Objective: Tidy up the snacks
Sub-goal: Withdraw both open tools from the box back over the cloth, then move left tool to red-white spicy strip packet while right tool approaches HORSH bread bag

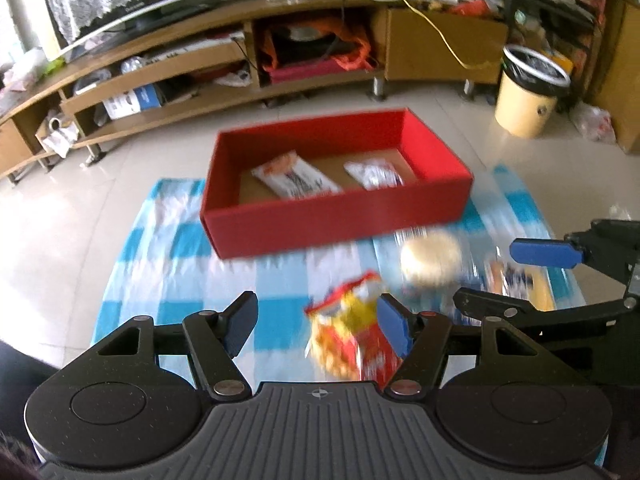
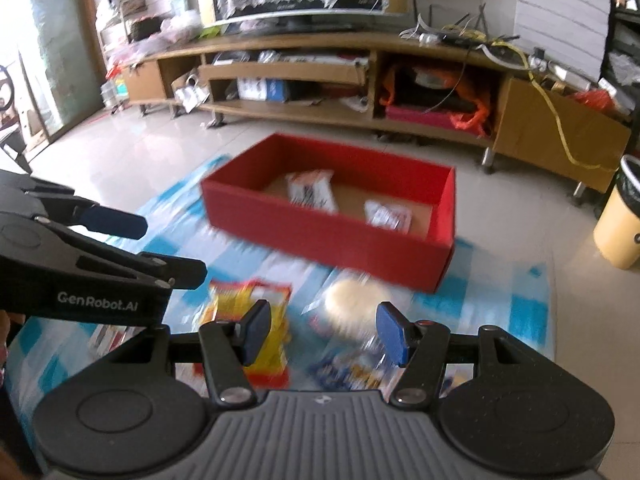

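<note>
A red box (image 1: 332, 220) (image 2: 320, 232) sits on a blue-and-white checked mat (image 1: 160, 264) (image 2: 500, 308) on the floor. Two white snack packets (image 1: 296, 178) (image 2: 312, 192) lie inside it. In front of the box lie a red-yellow snack bag (image 1: 348, 332) (image 2: 248, 308), a round pale snack in clear wrap (image 1: 430, 258) (image 2: 356, 304) and a blue-yellow packet (image 1: 516, 280) (image 2: 348, 372). My left gripper (image 1: 316, 328) is open above the mat, beside the red-yellow bag. My right gripper (image 2: 324, 334) is open above the round snack and blue packet. Both hold nothing.
A long wooden TV stand (image 1: 240, 64) (image 2: 360, 92) with cluttered shelves runs along the back. A yellow bin (image 1: 528, 92) (image 2: 620, 228) stands at the right. Tiled floor (image 1: 60, 216) surrounds the mat. Each gripper shows in the other's view, the right one (image 1: 580, 276), the left one (image 2: 80, 248).
</note>
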The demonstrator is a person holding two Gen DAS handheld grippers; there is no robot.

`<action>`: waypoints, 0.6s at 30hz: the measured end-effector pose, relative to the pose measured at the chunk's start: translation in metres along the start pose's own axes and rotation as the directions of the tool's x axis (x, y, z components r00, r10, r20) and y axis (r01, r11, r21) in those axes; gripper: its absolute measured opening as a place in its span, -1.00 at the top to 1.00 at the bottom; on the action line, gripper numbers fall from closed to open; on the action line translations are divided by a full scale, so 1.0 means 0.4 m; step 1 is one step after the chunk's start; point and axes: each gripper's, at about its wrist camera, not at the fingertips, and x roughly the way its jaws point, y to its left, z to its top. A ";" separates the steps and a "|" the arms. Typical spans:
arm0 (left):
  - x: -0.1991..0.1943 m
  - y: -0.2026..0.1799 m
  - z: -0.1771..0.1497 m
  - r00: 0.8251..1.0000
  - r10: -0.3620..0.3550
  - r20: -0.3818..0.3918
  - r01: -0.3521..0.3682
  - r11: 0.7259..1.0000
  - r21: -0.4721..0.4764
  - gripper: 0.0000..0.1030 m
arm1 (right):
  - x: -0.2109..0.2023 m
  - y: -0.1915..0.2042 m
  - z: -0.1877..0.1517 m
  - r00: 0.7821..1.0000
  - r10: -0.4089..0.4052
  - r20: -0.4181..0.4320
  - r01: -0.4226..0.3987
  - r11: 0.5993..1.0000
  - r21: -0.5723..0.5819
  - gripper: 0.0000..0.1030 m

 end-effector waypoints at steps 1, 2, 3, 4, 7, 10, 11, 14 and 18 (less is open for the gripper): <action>0.000 -0.001 -0.013 1.000 -0.003 -0.007 0.004 1.000 0.007 -0.41 | -0.001 0.005 -0.013 1.000 0.006 -0.012 -0.006 1.000 -0.002 -0.11; 0.000 -0.003 -0.025 1.000 -0.006 -0.014 0.006 1.000 0.015 -0.41 | -0.002 0.010 -0.024 1.000 0.010 -0.022 -0.010 1.000 -0.004 -0.11; -0.001 -0.005 -0.036 1.000 -0.007 -0.019 0.008 1.000 0.021 -0.41 | -0.005 0.017 -0.034 1.000 0.012 -0.029 -0.013 1.000 -0.005 -0.11; -0.001 -0.006 -0.045 1.000 -0.009 -0.024 0.009 1.000 0.024 -0.41 | -0.006 0.021 -0.045 0.999 0.015 -0.037 -0.015 1.000 -0.005 -0.11; -0.004 -0.009 -0.073 0.999 -0.019 -0.042 0.020 0.999 0.026 -0.40 | -0.013 0.029 -0.073 0.998 0.022 -0.056 -0.022 1.000 0.001 -0.11; -0.006 -0.014 -0.100 0.998 -0.026 -0.059 0.028 0.999 0.029 -0.40 | -0.019 0.032 -0.096 0.997 0.031 -0.070 -0.030 0.999 0.010 -0.11; -0.007 -0.017 -0.108 0.998 -0.027 -0.065 0.029 0.999 0.031 -0.39 | -0.020 0.035 -0.102 0.997 0.034 -0.072 -0.033 0.999 0.013 -0.11; -0.008 -0.024 -0.135 0.996 -0.034 -0.084 0.037 0.999 0.036 -0.40 | -0.031 0.041 -0.122 0.996 0.047 -0.075 -0.045 0.999 0.030 -0.12; -0.014 -0.028 -0.167 0.994 -0.049 -0.096 0.053 0.998 0.037 -0.50 | -0.041 0.043 -0.159 0.994 0.066 -0.084 -0.062 0.997 0.046 -0.15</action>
